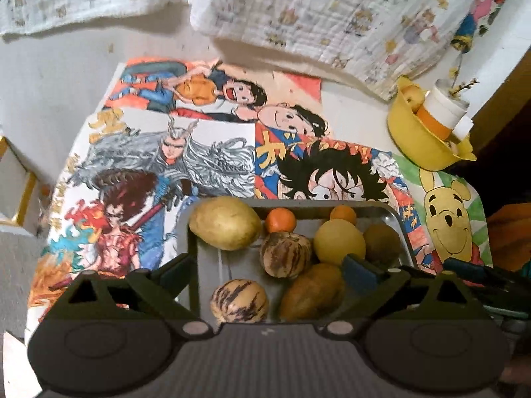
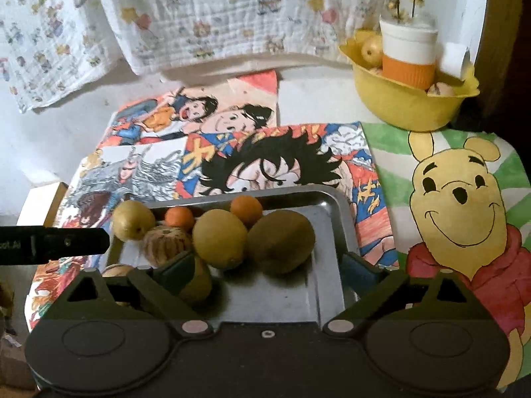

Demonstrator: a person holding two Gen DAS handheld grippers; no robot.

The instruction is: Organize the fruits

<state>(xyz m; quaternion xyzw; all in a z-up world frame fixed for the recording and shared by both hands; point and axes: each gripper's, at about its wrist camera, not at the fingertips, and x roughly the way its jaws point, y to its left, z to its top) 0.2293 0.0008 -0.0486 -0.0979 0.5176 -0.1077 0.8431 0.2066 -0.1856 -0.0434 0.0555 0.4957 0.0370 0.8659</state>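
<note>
A metal tray holds several fruits: a large yellow pear, two small oranges, a lemon, a kiwi, two striped melons and a brown pear. My left gripper is open above the tray's near side, over the striped fruits. My right gripper is open, its fingers either side of the lemon and kiwi, holding nothing.
A yellow bowl at the back right holds a white and orange cup and some fruit. Cartoon drawings cover the table. Patterned cloths hang behind. The left gripper shows at the left of the right wrist view.
</note>
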